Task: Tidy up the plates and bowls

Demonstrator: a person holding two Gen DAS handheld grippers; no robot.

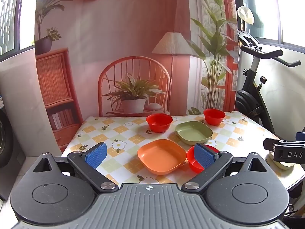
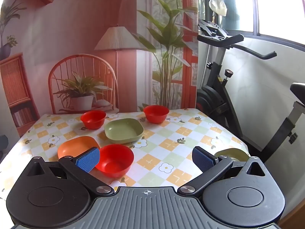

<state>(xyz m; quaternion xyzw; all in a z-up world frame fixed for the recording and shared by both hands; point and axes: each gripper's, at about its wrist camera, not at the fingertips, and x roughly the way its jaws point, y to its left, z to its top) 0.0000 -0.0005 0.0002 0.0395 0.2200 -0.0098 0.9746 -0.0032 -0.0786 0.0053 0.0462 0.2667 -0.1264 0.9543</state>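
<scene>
1. While both grippers hung empty above the bench (image 2: 171, 133), your right gripper (image 2: 145, 158) stood with jaws wide apart, as did your left gripper (image 1: 150, 153).
2. The near red bowl (image 2: 114, 160) sat just beside the orange plate (image 1: 162, 156), touching neither gripper.
3. That bowl lay left of your right gripper's centre, likely the nearer pick.

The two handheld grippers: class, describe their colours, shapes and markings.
Both the left gripper and the right gripper share one design: black arms with silver pivot screws, blue textured finger pads, round black side housings, and a ribbed grey body bearing a small crosshair mark.
</scene>
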